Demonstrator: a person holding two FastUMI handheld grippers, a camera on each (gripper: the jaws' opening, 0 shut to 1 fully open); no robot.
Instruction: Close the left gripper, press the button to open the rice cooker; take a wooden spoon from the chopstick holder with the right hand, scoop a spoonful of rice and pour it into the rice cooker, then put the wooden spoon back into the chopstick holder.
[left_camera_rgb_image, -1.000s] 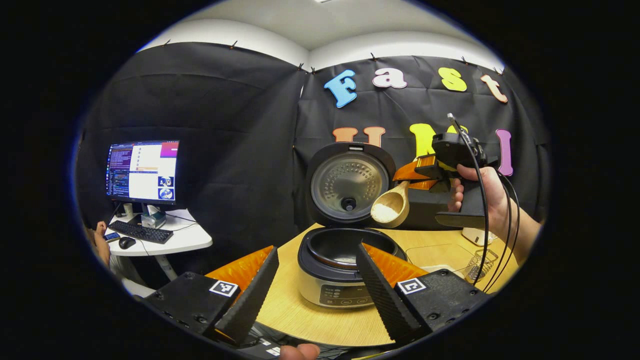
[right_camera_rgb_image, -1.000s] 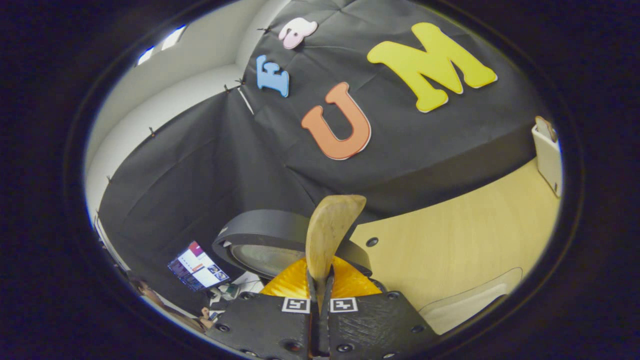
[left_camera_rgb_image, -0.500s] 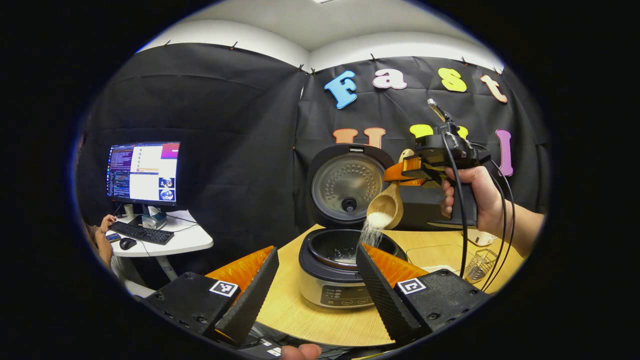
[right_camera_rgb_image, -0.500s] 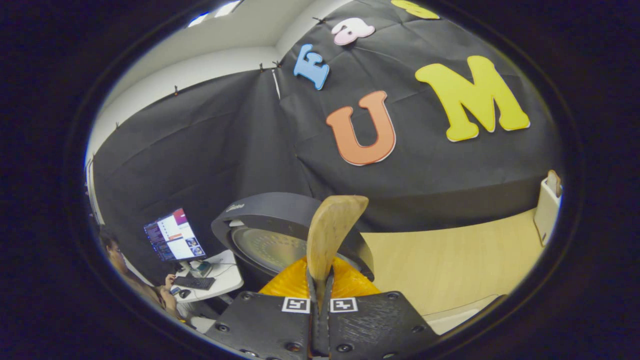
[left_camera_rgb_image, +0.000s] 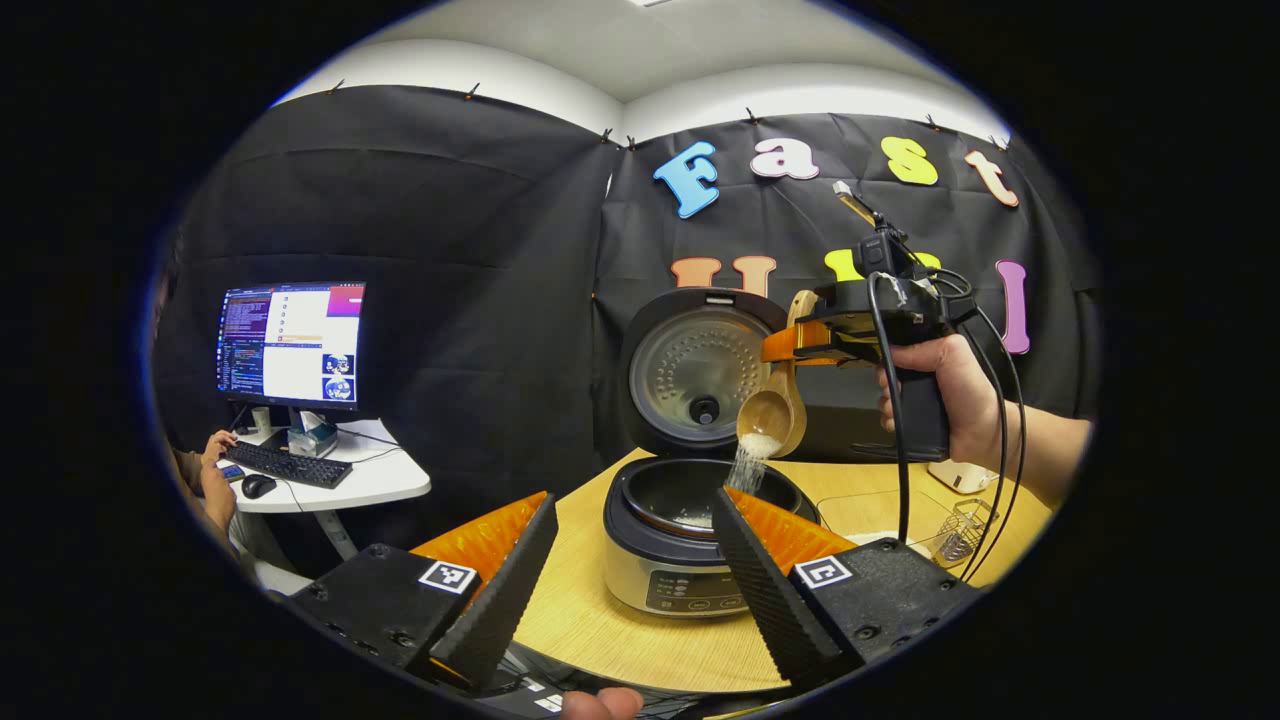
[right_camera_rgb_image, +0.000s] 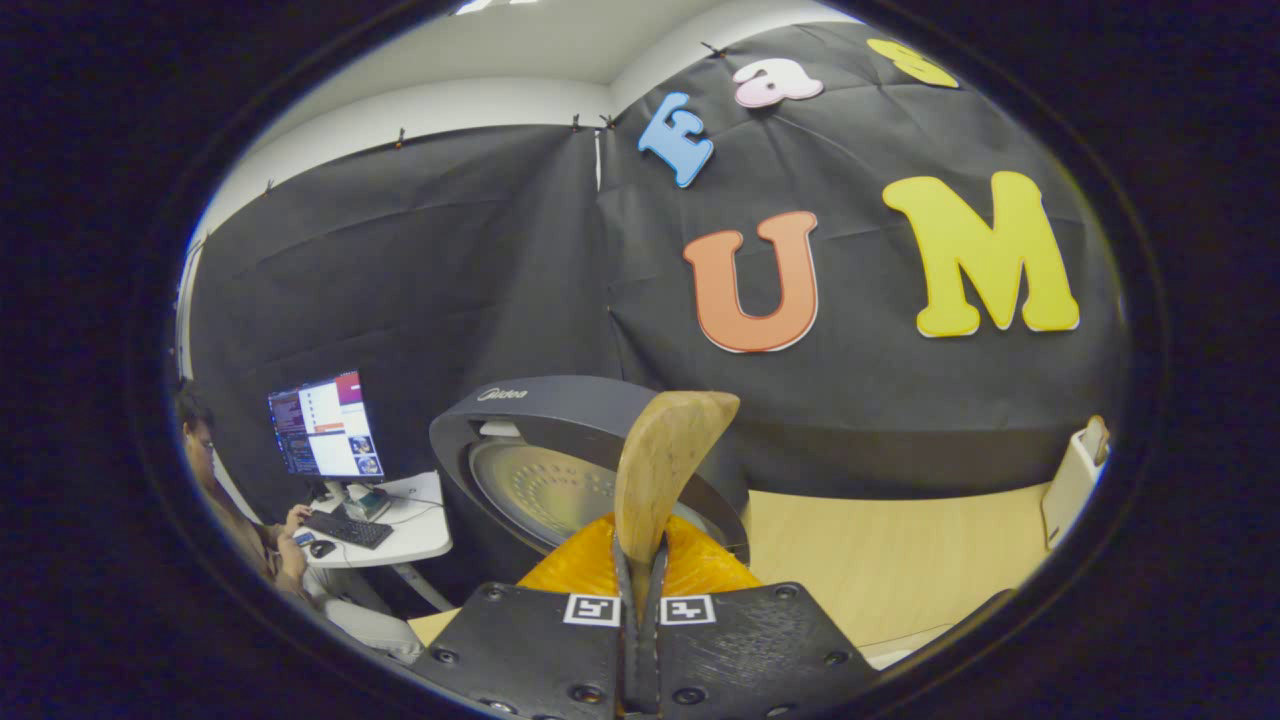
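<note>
Black cloth hangs behind a round wooden surface (left_camera_rgb_image: 600, 620) in the left gripper view, and the rice cooker (left_camera_rgb_image: 690, 545) stands on it with its lid (left_camera_rgb_image: 700, 370) swung fully up. The left claw (left_camera_rgb_image: 635, 560) sits low in front with its two ribbed fingers spread apart, holding nothing. Beyond the cooker a hand (left_camera_rgb_image: 950, 390) carries the right claw (left_camera_rgb_image: 800, 345), which pinches the handle of the wooden spoon (left_camera_rgb_image: 772, 415). The spoon's bowl is tipped down over the open pot, and a stream of rice (left_camera_rgb_image: 745, 470) falls from it into the inner pot, where some grains already lie. A wire chopstick holder (left_camera_rgb_image: 960, 530) stands on the surface to the right, well apart from the cooker. A monitor (left_camera_rgb_image: 290, 340) sits on a side desk at the far left (no part of the job).

In the right gripper view the right claw (right_camera_rgb_image: 640, 610) has its fingers pressed together on the wooden spoon (right_camera_rgb_image: 660, 470), whose handle end rises straight up between them. The cooker's raised lid (right_camera_rgb_image: 560, 470) stands just behind.

The pouring step looks to be under way, with a little rice left in the bowl. Next, I judge, the spoon should be tipped until empty, then carried right to the chopstick holder and lowered in before the claw lets go.
</note>
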